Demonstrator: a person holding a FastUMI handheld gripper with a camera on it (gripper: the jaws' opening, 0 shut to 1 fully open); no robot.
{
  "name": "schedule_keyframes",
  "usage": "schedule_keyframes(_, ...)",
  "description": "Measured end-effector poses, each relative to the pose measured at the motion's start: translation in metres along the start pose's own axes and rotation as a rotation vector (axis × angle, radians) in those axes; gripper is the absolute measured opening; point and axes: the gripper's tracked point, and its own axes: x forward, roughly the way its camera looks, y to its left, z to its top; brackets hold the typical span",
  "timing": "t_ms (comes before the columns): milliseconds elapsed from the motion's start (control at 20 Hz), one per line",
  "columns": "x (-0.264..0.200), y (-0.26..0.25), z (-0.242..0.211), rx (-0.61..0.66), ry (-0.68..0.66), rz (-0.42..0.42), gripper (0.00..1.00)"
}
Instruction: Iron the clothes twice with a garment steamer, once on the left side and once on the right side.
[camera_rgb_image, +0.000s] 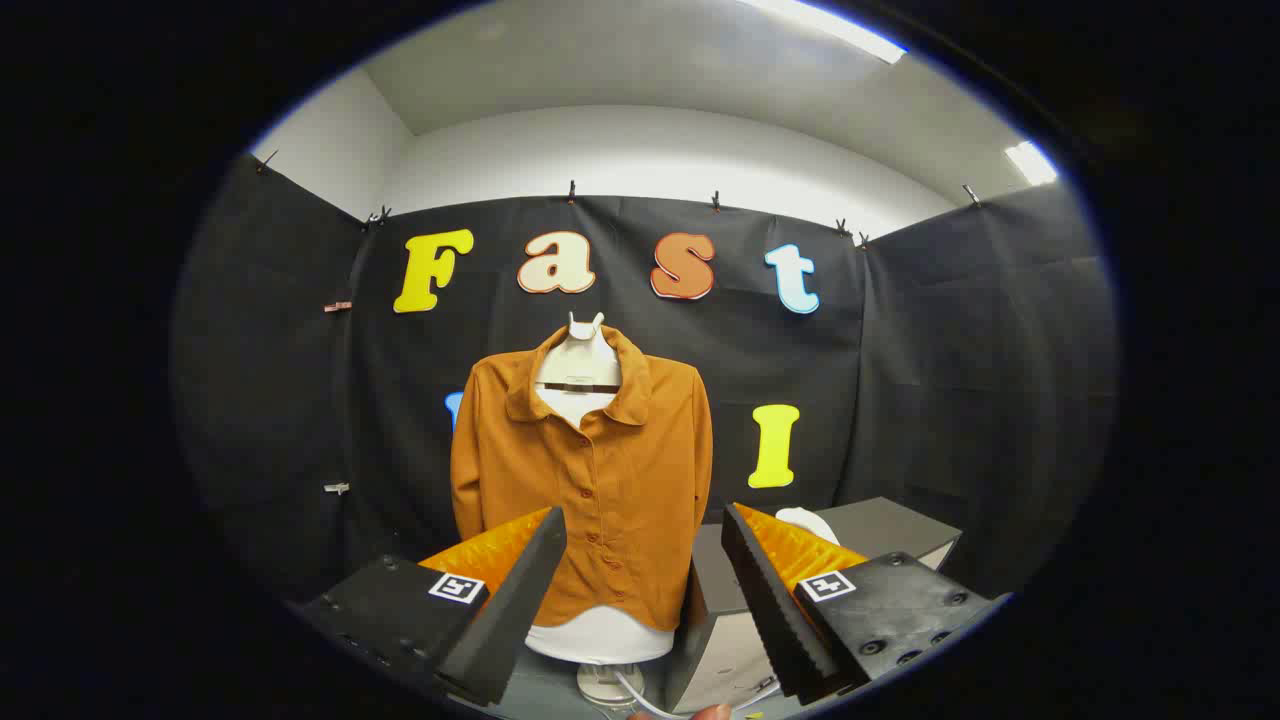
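One view is on record, the gripper view. We find the hand-held gripper (645, 590) released, its fingers spread wide and holding nothing. Beyond and between the fingers stands an orange-brown shirt (590, 480), buttoned down the front and dressed on a white mannequin torso (598, 637), which rests on a round base on the counter (560, 695). To the right of the shirt, behind the right finger, sits a grey box (880, 530) with a white rounded object (808, 522) on top; we judge this may be the garment steamer, but too little of it shows to confirm. A white cable (640, 698) runs along the counter near the base. We judge the shirt soft and light, likely to shift under pressure. The steamer should be stiff and moderately heavy, best taken by its handle, which is hidden.
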Motion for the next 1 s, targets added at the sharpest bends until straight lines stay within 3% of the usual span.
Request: schedule_keyframes(1000,-0.004,-0.011,0.0,-0.028,0.038,-0.021,0.98)
